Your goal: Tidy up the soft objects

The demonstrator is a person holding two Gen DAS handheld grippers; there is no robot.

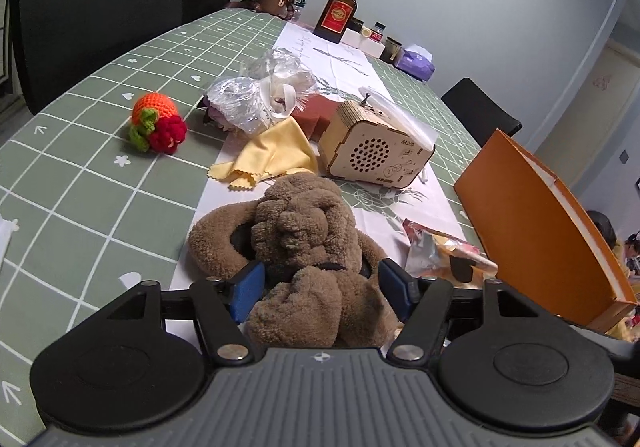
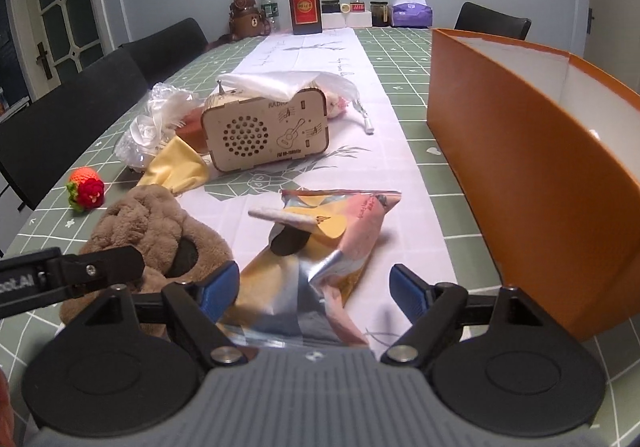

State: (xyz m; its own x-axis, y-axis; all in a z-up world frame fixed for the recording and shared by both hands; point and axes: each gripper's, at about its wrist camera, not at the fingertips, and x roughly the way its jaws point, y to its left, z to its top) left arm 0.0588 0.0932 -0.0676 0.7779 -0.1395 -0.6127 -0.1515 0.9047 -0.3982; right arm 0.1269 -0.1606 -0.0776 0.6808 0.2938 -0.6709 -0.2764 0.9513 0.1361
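Left gripper [image 1: 322, 289] wide around brown plush toy [image 1: 304, 243] low in frame, pads not clearly pressing, right gripper [image 2: 316, 287] wide open over crinkly snack bag [image 2: 320, 243], orange box [image 2: 520, 167] at right

Green checked table [image 2: 404, 47], white runner [image 2: 304, 59], wooden radio [image 2: 266, 133], orange box [image 2: 520, 167]

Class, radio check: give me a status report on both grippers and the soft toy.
Left gripper open, straddling the brown plush, pads not pressing. Right gripper open over the foil packet. Orange box stands to the right; wooden radio sits beyond.
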